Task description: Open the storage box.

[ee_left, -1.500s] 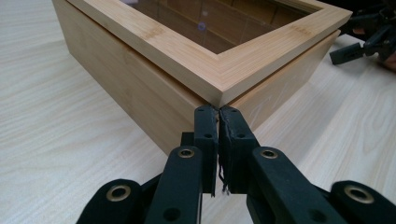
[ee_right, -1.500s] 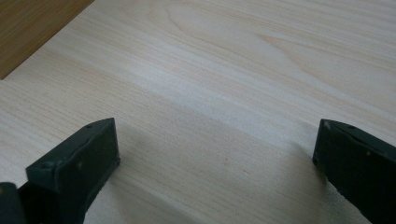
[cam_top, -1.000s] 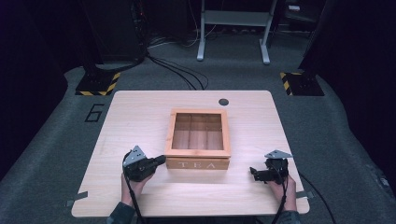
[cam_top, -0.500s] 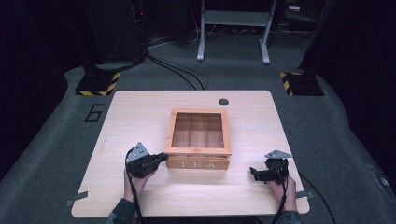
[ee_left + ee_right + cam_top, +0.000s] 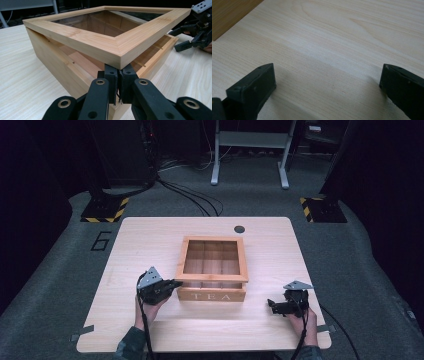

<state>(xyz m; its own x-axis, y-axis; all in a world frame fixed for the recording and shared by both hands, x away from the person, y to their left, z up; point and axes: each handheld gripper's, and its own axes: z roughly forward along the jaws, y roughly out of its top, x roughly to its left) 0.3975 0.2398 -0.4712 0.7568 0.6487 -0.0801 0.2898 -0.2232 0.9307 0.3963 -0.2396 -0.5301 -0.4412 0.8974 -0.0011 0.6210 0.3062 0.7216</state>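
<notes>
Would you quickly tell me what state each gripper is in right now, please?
Left gripper: shut, jaws together beneath the front corner of the tea box's raised lid, holding nothing.
Right gripper: open, empty, over the table.

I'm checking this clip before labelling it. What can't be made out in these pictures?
- Contents of the wooden tea box: in the high view the glass-paned wooden lid dims them.
- Left tool contact: in the left gripper view the lid's corner overhangs its shut tips; pushing or pinching is unclear.
- Small dark round thing on the pale wooden table: too small to identify.
</notes>
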